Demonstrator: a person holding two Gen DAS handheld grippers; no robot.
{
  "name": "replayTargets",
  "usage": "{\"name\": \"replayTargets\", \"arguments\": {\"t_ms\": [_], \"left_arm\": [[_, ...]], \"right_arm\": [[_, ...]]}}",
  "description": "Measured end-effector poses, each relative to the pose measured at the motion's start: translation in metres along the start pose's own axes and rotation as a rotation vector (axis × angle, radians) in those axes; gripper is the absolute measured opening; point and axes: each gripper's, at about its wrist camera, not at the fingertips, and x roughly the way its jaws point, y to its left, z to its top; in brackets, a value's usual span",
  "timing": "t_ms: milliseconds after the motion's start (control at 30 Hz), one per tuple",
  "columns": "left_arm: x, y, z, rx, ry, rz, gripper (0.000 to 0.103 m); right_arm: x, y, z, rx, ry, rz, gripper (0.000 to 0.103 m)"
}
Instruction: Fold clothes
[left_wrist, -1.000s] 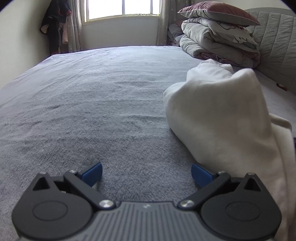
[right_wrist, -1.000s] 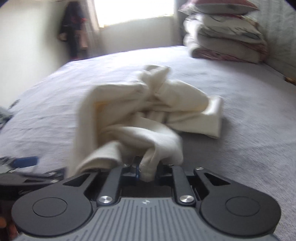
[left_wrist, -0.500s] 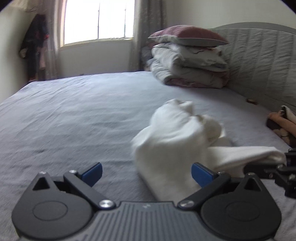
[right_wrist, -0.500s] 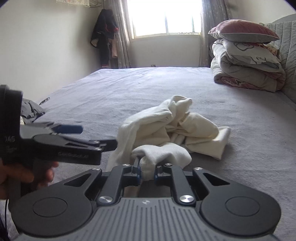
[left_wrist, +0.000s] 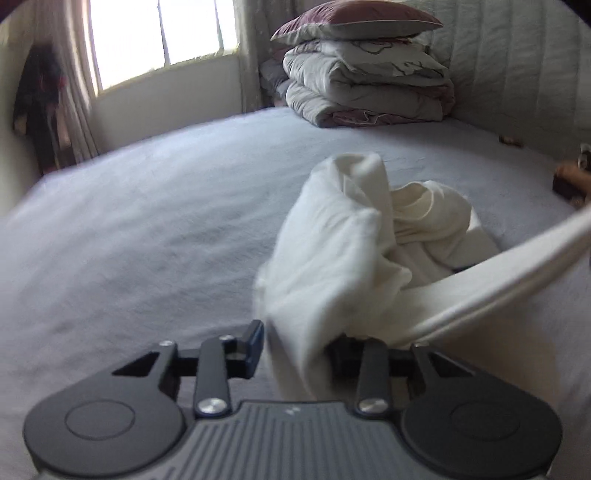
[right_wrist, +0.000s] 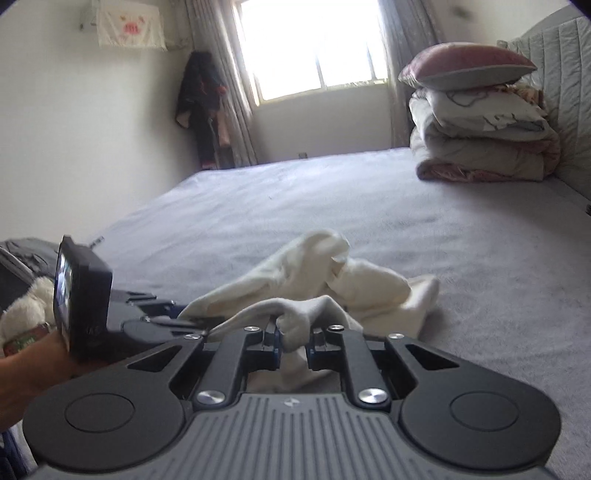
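I have my right gripper (right_wrist: 293, 345) pinching a bunched fold of the cream garment (right_wrist: 354, 288), which lies crumpled on the grey bed (right_wrist: 480, 258). My left gripper (left_wrist: 295, 345) is closing its jaws with a thick fold of the same garment (left_wrist: 332, 251) between them. A band of cloth stretches off to the right.

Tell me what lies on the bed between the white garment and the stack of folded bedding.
Nothing: in the right wrist view, bare grey bedcover runs from the white garment to the stacked bedding.
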Motion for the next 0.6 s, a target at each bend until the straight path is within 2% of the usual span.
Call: {"name": "replayTargets", "arguments": {"t_ms": [33,167,233,300,333,367,400,467,500,567,600], "left_arm": [[-0.005,0.008,0.0,-0.025,0.008,0.018,0.01],[-0.02,0.048,-0.002,-0.138,0.008,0.053,0.009],[-0.03,0.061,-0.003,-0.124,-0.008,0.087,0.01],[-0.038,0.077,-0.004,-0.158,-0.008,0.072,0.015],[-0.04,0.084,-0.004,-0.175,-0.004,0.075,0.019],[-0.04,0.088,-0.005,-0.174,-0.008,0.085,0.028],[-0.041,0.085,-0.005,-0.139,-0.019,0.082,0.032],[-0.047,0.074,-0.004,-0.054,-0.055,0.065,0.038],[-0.051,0.066,-0.002,-0.006,-0.081,0.052,0.041],[-0.063,0.054,0.005,0.076,-0.15,0.052,0.064],[-0.07,0.049,0.008,0.109,-0.188,0.061,0.068]], "right_arm": [[-0.005,0.004,0.002,-0.01,-0.036,0.011,0.011],[-0.02,0.011,0.004,0.003,-0.119,0.063,0.011],[-0.017,0.012,0.005,0.003,-0.107,0.052,0.011],[-0.002,0.01,0.002,0.018,-0.04,0.032,0.015],[0.007,0.009,0.001,0.03,0.001,0.021,0.018],[0.016,0.006,0.0,0.041,0.029,0.001,0.029],[0.025,0.003,0.0,0.051,0.049,-0.017,0.041],[0.04,-0.006,0.002,0.085,0.085,-0.047,0.053],[0.049,-0.014,0.004,0.109,0.099,-0.061,0.054],[0.062,-0.029,0.007,0.137,0.131,-0.085,0.054],[0.069,-0.037,0.009,0.136,0.146,-0.103,0.055]]}}
